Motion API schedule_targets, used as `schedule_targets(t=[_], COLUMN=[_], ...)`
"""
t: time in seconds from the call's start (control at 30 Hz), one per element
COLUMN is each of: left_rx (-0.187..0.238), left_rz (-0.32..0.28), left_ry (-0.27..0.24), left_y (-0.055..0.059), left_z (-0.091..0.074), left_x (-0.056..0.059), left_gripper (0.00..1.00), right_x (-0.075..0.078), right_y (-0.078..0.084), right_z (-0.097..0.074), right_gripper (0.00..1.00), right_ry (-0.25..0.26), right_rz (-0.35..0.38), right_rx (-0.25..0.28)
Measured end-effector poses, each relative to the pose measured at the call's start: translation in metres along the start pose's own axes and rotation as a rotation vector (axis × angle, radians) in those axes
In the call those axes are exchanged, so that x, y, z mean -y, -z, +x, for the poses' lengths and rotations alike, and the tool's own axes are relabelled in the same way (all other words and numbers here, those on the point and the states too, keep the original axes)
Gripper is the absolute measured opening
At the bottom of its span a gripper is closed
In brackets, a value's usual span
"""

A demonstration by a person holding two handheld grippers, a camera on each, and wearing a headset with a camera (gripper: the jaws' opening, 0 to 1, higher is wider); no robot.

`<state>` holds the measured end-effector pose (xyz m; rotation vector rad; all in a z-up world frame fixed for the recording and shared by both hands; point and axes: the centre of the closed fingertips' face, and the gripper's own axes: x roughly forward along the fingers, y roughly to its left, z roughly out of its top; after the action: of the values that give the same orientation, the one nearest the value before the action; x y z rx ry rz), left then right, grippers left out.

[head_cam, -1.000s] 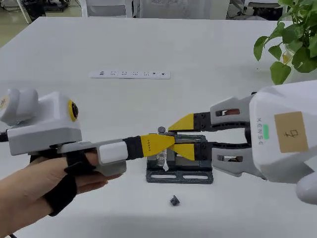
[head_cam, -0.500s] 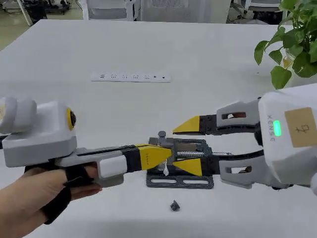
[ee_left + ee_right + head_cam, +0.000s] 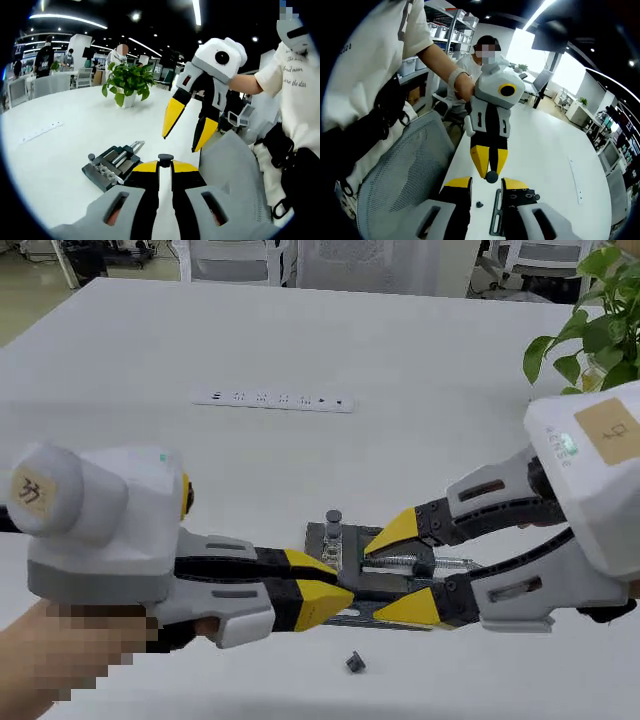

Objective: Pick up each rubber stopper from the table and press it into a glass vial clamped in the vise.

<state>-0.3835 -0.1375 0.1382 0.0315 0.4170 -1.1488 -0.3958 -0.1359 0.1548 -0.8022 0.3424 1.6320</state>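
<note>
Our left gripper [image 3: 342, 583] has its jaws closed on one rubber stopper [image 3: 165, 158]. It is pinched at the very tips, we think so that its lower end is free for pressing. The vise [image 3: 107, 169] lies just ahead of these tips and below them, and in it stands what seems a vial [image 3: 333, 524] already stoppered. Our right gripper [image 3: 180, 143] faces the left one with jaws apart and empty, probably to leave room. Another stopper [image 3: 354, 663] lies on the table [image 3: 450, 370], beneath both tips.
</note>
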Motion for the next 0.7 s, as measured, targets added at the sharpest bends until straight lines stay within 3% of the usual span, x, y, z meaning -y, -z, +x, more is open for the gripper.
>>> schedule_targets(t=[0.17,0.3,0.4,0.43,0.5,0.7], left_rx=[-0.031,-0.044,-0.071,-0.096,-0.086,-0.098], left_rz=[0.1,0.116,0.155,0.205,0.181,0.2], left_ry=[-0.006,0.003,-0.022,-0.039,-0.026,-0.032], left_y=[0.002,0.004,0.009,0.012,0.012,0.014], left_z=[0.004,0.009,0.01,0.011,0.013,0.018], left_x=[0.007,0.013,0.011,0.008,0.012,0.014], left_gripper=[0.04,0.04,0.04,0.04,0.04,0.04], right_x=[-0.004,-0.008,-0.012,-0.013,-0.013,-0.012], right_y=[0.007,0.014,0.019,0.021,0.023,0.029], right_z=[0.006,0.01,0.012,0.013,0.015,0.019], right_gripper=[0.18,0.17,0.13,0.14,0.14,0.13], right_ry=[-0.044,-0.067,-0.086,-0.088,-0.086,-0.085], right_rz=[0.023,0.031,0.052,0.054,0.067,0.104], right_rx=[-0.037,-0.067,-0.081,-0.084,-0.089,-0.087])
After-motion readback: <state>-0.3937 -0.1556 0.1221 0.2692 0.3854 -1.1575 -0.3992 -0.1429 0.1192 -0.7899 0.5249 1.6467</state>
